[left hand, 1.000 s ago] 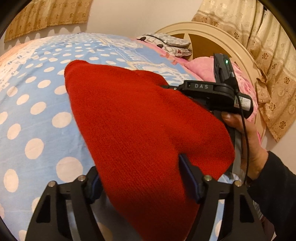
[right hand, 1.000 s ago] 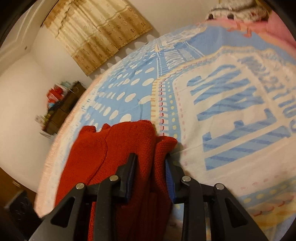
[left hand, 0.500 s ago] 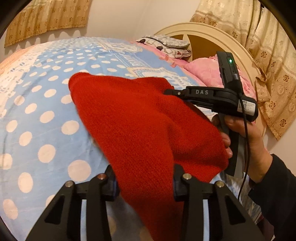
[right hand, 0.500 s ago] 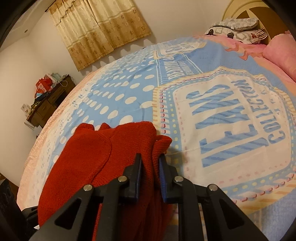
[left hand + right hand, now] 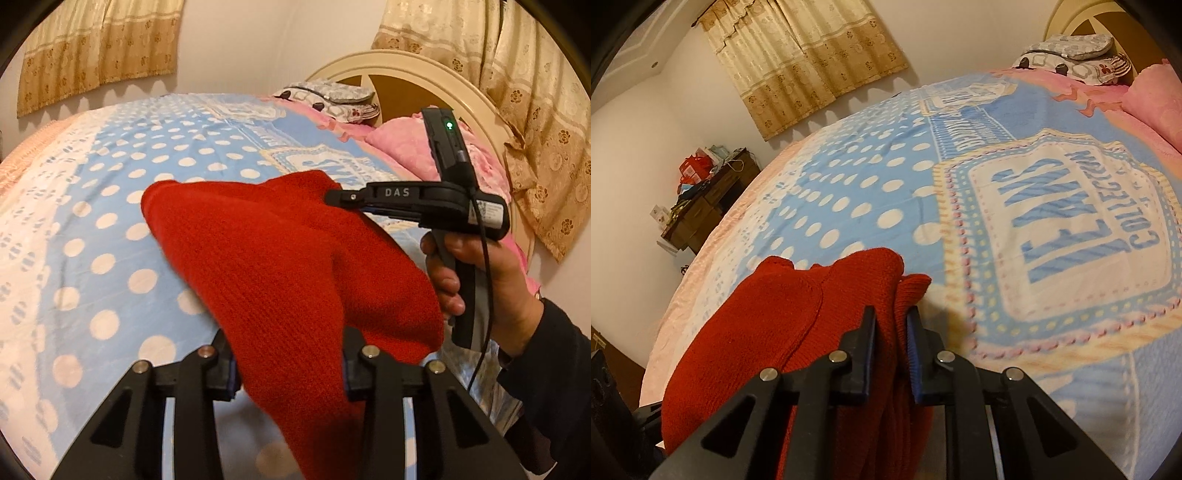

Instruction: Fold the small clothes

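Garment: a red knitted garment (image 5: 288,266), soft ribbed wool by the look of it, hangs in the air above the light-blue bedspread with white polka dots (image 5: 110,229), stretched between the two tools and apparently clear of the cover.
Left gripper: the left gripper (image 5: 288,365) has its black fingers pressed into a thick bunch of the knit, clamped on it.
Right gripper: the right gripper (image 5: 891,350) has its blue-lined pads nearly together, pinching a thin doubled edge of the same cloth.
Progress: I judge the folding barely begun or midway (no neat crease shows anywhere); the cloth is bunched and draped, so laying it flat, folding it and setting it down are probably all left.
Left view only: the right tool from the side (image 5: 343,195), its nose buried in the far edge of the knit, the bare hand (image 5: 476,280) on its handle, and the cream headboard (image 5: 443,70).
Right view only: the "JEANS COLLECTION" print (image 5: 1086,218) on the bedspread, and a dark wooden cabinet (image 5: 705,203) by the wall.
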`<control>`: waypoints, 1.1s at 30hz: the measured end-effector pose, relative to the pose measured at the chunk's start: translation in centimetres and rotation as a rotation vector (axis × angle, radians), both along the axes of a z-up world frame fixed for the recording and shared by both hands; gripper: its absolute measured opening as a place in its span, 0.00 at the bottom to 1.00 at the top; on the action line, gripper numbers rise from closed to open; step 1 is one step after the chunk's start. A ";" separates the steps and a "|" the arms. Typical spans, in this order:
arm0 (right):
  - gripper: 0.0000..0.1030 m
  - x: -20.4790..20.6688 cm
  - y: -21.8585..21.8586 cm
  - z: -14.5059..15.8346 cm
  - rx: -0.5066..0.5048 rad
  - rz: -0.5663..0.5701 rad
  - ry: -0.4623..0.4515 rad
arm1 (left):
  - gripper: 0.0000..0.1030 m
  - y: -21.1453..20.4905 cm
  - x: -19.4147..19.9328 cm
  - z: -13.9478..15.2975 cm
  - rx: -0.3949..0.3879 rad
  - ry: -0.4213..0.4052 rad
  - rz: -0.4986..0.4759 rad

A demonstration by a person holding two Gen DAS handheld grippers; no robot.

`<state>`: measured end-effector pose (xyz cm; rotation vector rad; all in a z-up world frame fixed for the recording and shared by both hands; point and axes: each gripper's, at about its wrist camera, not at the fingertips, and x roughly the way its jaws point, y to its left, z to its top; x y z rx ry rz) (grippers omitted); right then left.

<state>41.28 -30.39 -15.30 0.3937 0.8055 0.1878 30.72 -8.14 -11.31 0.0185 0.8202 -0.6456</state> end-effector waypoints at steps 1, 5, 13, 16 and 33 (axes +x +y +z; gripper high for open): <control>0.14 -0.2 0.3 0.1 0.001 0.004 -0.001 | 0.38 0.4 -0.3 0.1 -0.001 -0.002 0.003; 0.14 -1.1 1.7 0.7 0.006 0.021 -0.010 | 0.37 1.5 -1.0 0.4 -0.006 -0.008 0.018; 0.14 -2.3 4.5 1.6 0.013 0.054 -0.023 | 0.37 3.8 -2.7 0.9 -0.001 -0.032 0.051; 0.14 -2.4 5.9 1.7 0.018 0.070 -0.025 | 0.37 5.1 -3.5 1.0 0.005 -0.044 0.066; 0.14 -1.5 15.6 2.4 0.043 0.205 -0.033 | 0.37 12.1 -5.0 1.4 -0.001 -0.060 0.182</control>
